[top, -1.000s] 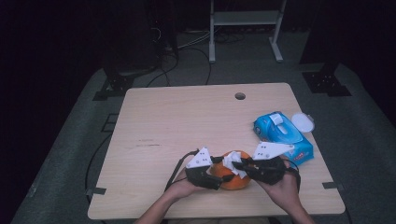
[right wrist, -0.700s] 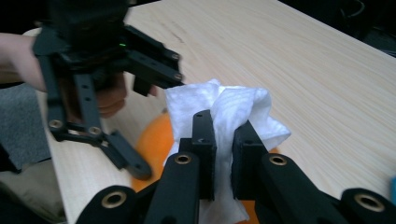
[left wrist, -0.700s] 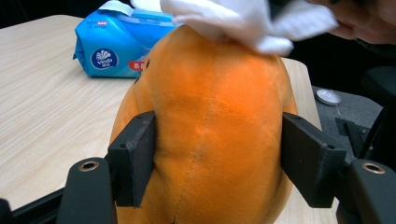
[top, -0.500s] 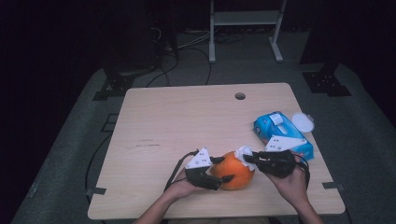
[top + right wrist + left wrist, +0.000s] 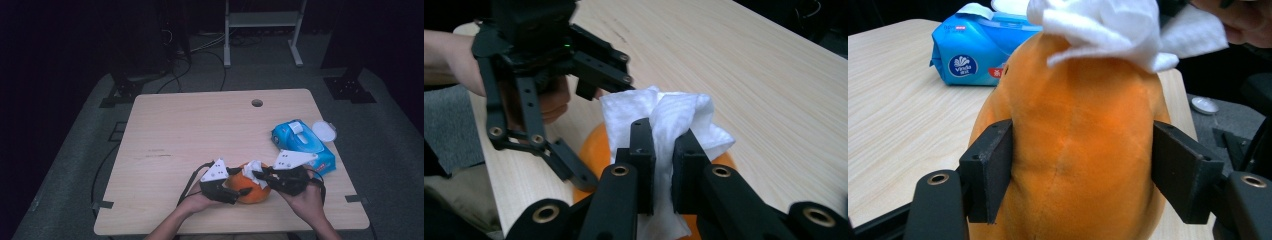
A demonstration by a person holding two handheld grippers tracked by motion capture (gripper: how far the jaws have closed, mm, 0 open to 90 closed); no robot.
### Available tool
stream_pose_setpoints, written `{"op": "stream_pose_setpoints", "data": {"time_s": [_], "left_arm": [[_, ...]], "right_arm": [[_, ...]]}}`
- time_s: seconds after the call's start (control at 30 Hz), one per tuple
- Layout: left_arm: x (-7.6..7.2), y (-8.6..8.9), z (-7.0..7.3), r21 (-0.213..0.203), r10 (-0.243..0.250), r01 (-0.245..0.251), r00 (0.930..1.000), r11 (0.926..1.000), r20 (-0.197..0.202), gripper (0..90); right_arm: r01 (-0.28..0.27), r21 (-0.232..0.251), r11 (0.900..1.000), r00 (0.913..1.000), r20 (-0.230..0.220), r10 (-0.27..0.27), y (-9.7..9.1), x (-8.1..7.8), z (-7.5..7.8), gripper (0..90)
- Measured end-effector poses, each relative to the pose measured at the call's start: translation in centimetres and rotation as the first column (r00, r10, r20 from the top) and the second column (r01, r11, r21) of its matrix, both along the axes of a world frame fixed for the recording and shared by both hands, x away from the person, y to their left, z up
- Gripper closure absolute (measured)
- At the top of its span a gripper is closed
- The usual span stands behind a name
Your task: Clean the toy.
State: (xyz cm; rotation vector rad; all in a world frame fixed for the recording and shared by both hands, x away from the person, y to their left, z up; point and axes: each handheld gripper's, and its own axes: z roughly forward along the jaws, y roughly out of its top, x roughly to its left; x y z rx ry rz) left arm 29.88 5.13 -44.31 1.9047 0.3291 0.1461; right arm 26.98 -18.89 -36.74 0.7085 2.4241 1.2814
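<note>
— Where are we holding the orange plush toy (image 5: 1078,145)?

— We are clamping it between the left gripper (image 5: 1083,165) jaws, long axis running upward and away from them, above the table (image 5: 200,125).

— And the right gripper (image 5: 663,150)?

— We are pinching the white tissue (image 5: 674,117) with it, jaws together, pressing it on the toy's far end.

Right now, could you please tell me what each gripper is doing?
Left gripper: closed on the orange plush toy.
Right gripper: closed on the white tissue.
</note>
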Motion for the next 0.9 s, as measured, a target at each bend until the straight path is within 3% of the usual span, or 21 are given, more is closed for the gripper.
{"op": "stream_pose_setpoints", "data": {"time_s": [0.1, 0.17, 0.2, 0.3, 0.37, 0.47, 0.53, 0.6, 0.67, 0.83, 0.9], "left_arm": [[0.4, 0.6, 0.0, -0.043, -0.038, 0.039, 0.9988, 0.9983, 0.03, 21.6], [1.0, 1.0, -0.4, -0.034, -0.042, 0.044, 0.9977, 0.9984, 0.053, 14.3], [1.4, 1.1, -0.7, -0.043, -0.055, 0.057, 0.9977, 0.9975, 0.039, 12.0], [1.6, 0.7, -1.5, -0.034, -0.105, 0.106, 0.994, 0.9937, 0.03, 9.0], [1.3, 0.3, -2.0, 0.001, -0.124, 0.124, 0.9907, 0.9923, 0.056, 7.8], [1.1, -0.1, -2.2, 0.01, -0.105, 0.104, 0.9917, 0.9945, 0.075, 9.3], [1.0, 0.1, -1.9, 0.009, -0.089, 0.088, 0.9912, 0.996, 0.098, 21.1], [0.8, 0.2, -1.2, 0.008, -0.07, 0.069, 0.9913, 0.9976, 0.111, 32.9], [0.6, 0.5, 0.0, -0.003, -0.06, 0.061, 0.9908, 0.9982, 0.121, 37.6], [-0.5, 1.7, 4.1, -0.045, -0.052, 0.061, 0.981, 0.9971, 0.187, 38.7], [-0.8, 2.1, 5.2, -0.043, -0.052, 0.062, 0.9786, 0.9971, 0.199, 38.9]], "right_arm": [[0.025, 0.04, 0.9989, 0.9991, -0.036, -0.024, -1.4, 0.7, -0.3, 81.4], [0.027, 0.058, 0.9979, 0.9978, -0.063, -0.023, -1.8, 0.9, -0.4, 81.4], [0.018, 0.065, 0.9978, 0.9979, -0.063, -0.014, -1.9, 0.9, -0.5, 81.4], [0.002, 0.056, 0.9984, 0.998, -0.063, 0.002, -1.4, 0.8, -0.4, 81.3], [0.0, 0.049, 0.9988, 0.9984, -0.056, 0.002, -1.2, 0.8, -0.4, 81.3], [0.005, 0.054, 0.9985, 0.9982, -0.06, -0.002, -1.2, 0.9, -0.5, 81.3], [0.017, 0.054, 0.9984, 0.9983, -0.056, -0.014, -1.3, 0.9, -0.4, 81.3], [0.026, 0.062, 0.9977, 0.9988, -0.042, -0.023, -1.3, 0.8, -0.2, 81.3], [0.03, 0.079, 0.9964, 0.9993, -0.026, -0.028, -1.5, 0.6, 0.2, 81.4], [0.019, 0.173, 0.9848, 0.9998, 0.0, -0.019, -2.6, 0.1, 2.1, 81.5], [0.016, 0.19, 0.9817, 0.9998, 0.006, -0.018, -2.8, 0.2, 2.4, 81.5]]}}
